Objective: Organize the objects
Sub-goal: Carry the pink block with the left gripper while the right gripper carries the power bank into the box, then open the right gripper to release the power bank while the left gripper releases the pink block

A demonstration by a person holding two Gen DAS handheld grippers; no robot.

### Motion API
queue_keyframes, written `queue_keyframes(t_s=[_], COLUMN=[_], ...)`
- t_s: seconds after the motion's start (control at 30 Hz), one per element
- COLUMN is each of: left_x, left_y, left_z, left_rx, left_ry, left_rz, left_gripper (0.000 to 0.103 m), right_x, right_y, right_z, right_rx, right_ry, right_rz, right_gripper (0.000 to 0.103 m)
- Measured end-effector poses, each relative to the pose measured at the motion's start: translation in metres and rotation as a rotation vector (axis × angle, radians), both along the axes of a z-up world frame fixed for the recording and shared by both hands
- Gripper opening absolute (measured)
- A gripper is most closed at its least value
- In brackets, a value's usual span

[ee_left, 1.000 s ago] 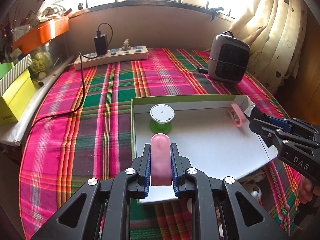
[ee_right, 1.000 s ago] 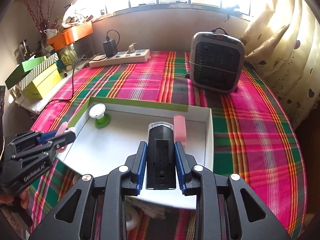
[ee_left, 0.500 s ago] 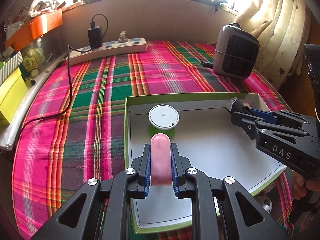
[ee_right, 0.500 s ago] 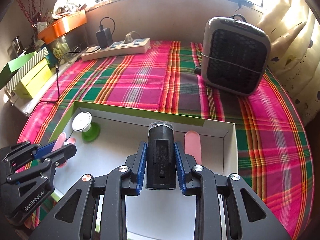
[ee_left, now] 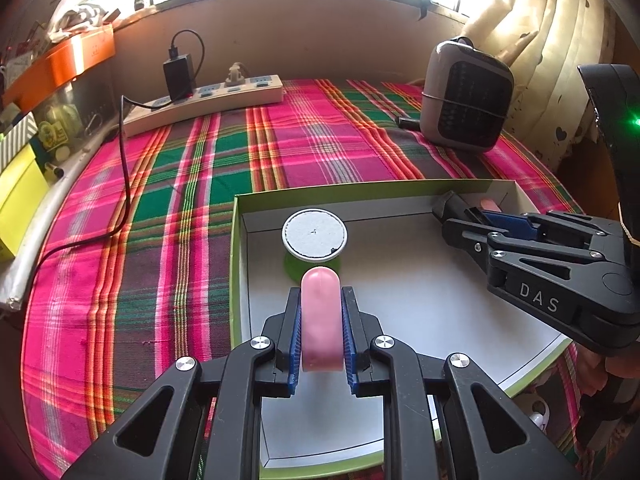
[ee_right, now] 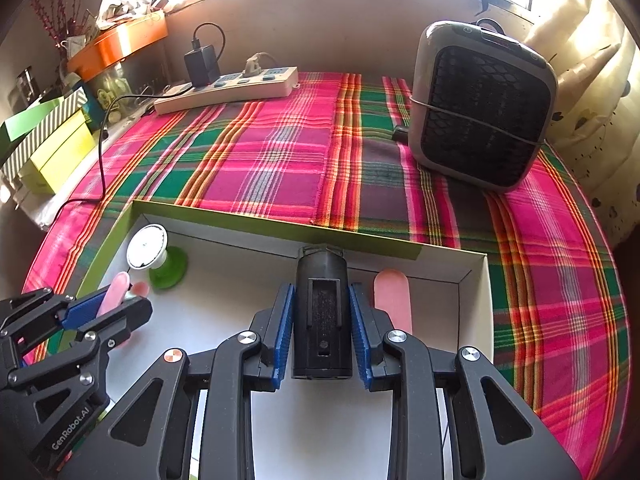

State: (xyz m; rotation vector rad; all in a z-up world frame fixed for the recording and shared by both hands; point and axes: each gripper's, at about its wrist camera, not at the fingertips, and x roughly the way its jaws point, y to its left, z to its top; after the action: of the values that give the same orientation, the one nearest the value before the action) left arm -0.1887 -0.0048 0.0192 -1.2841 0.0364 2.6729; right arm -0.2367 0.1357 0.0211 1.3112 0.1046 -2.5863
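Note:
A shallow green-edged box (ee_left: pixel 236 264) with a white floor lies on the plaid cloth; it also shows in the right wrist view (ee_right: pixel 472 276). My left gripper (ee_left: pixel 322 328) is shut on a pink rounded piece (ee_left: pixel 321 316) over the box's left part, just behind a white-topped green stand (ee_left: pixel 314 236). My right gripper (ee_right: pixel 322 328) is shut on a black cylindrical device (ee_right: pixel 322 312) at the box's far right corner, beside a second pink piece (ee_right: pixel 392 300) lying on the box floor. The right gripper (ee_left: pixel 480 224) also shows in the left wrist view.
A grey fan heater (ee_right: pixel 480 108) stands at the back right on the cloth. A white power strip (ee_left: pixel 204 100) with a black charger and its cable (ee_left: pixel 124 184) lies at the back left. Yellow boxes (ee_right: pixel 56 156) and an orange tray (ee_right: pixel 116 44) sit along the left ledge.
Both grippers have moved forward over the box while keeping their loads. The right gripper's black device has come down close to the far right corner beside the lying pink piece.

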Motion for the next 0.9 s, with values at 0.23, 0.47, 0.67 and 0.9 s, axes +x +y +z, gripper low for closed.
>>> queue_keyframes(t_s=[0.23,0.47,0.67,0.9], left_x=[-0.0004,-0.0010,-0.0014,-0.0016], left_y=[0.0011,0.0031,0.0044,0.0050], left_z=[-0.0007,-0.0014,-0.0014,-0.0018], left_rx=[-0.009,-0.025,-0.033,-0.039], left_ry=[0.005,0.005,0.003,0.002], left_rz=[0.002,0.003,0.004,0.004], left_gripper=[0.016,0.016,0.016,0.016], right_x=[-0.0011,-0.0018,-0.0014,-0.0014], right_y=[-0.0021,-0.0024,-0.0031,-0.0045], right_z=[-0.0009,-0.0010,-0.0013,-0.0018], right_rx=[0.006,0.012,0.011,0.010], right_ry=[0.003,0.005,0.006,0.005], right_rz=[0.004,0.004,0.005,0.006], right_gripper=[0.028,0.028,0.029,0.029])
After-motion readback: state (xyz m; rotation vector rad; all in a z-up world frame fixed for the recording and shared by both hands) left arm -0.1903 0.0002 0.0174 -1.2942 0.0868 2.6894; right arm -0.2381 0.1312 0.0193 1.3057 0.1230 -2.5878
